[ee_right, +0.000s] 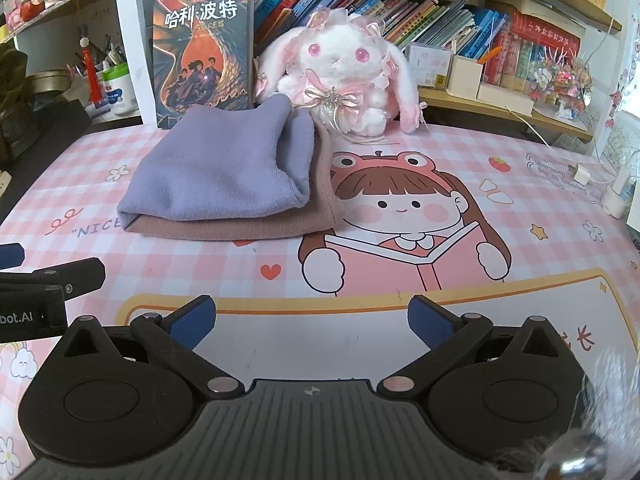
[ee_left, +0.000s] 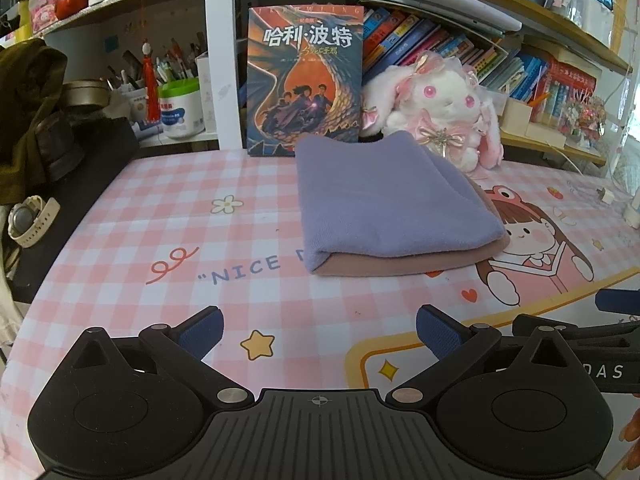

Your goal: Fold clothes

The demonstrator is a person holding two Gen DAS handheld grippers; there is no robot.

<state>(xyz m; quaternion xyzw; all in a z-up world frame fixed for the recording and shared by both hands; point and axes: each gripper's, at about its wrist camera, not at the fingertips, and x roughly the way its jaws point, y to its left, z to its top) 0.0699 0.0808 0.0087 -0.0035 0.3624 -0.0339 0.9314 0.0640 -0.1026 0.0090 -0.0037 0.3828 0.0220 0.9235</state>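
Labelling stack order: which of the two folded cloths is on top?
The lavender cloth is on top; the mauve-brown cloth lies under it on the mat, showing only along the near and right edges.

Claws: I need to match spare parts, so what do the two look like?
Both are alike. The left claw and right claw have matte black linkage arms with silver pivot pins, round black hubs, a ribbed dark base with a small crosshair mark, and textured blue pads. White lettering shows on each claw's side.

Folded clothes on the desk mat

A lilac garment (ee_left: 384, 196) lies folded atop a folded dusty-pink one (ee_right: 240, 224), centre frame, edges slightly offset.
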